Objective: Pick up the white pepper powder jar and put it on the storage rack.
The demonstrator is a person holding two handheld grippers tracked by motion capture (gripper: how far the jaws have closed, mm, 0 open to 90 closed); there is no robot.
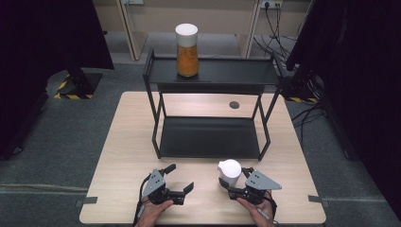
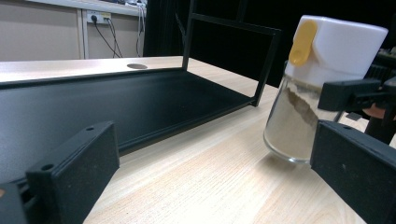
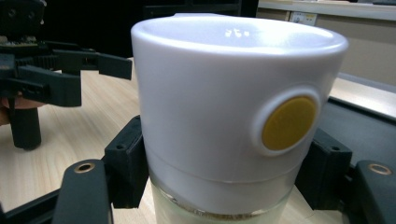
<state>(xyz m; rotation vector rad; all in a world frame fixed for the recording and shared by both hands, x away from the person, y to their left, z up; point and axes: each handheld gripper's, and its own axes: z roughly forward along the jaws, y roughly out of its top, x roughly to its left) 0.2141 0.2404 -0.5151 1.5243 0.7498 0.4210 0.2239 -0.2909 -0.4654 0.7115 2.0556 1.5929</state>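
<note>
1. Nearest the table's [image 1: 118,156] front edge, the left gripper [image 1: 178,182] is resting with its jaws spread wide and nothing between them, probably waiting its turn.
2. Just to its right along the same edge, the right gripper [image 1: 229,185] is gripping a white-capped jar [image 1: 230,173]. The right gripper view shows the jaws pressing both sides just under the cap [image 3: 233,112], at the glass neck. A hold that high likely keeps the jar upright for carrying.
3. The jar is tilting slightly in the left gripper view, its base seeming to touch the wood on one side (whether it is fully lifted, I cannot tell).
4. That view is also revealing pale powder inside the glass [image 2: 292,123] and a yellow tab [image 2: 302,42] on the cap. From above, the cap's white top is hiding both.
5. Farther back, mid-table, a black two-tier rack [image 1: 208,137] is standing with its lower shelf bare.
6. On its upper shelf, toward the left end, an orange-filled jar [image 1: 187,49] is sitting. The held jar may be meant to go on the rack too.
</note>
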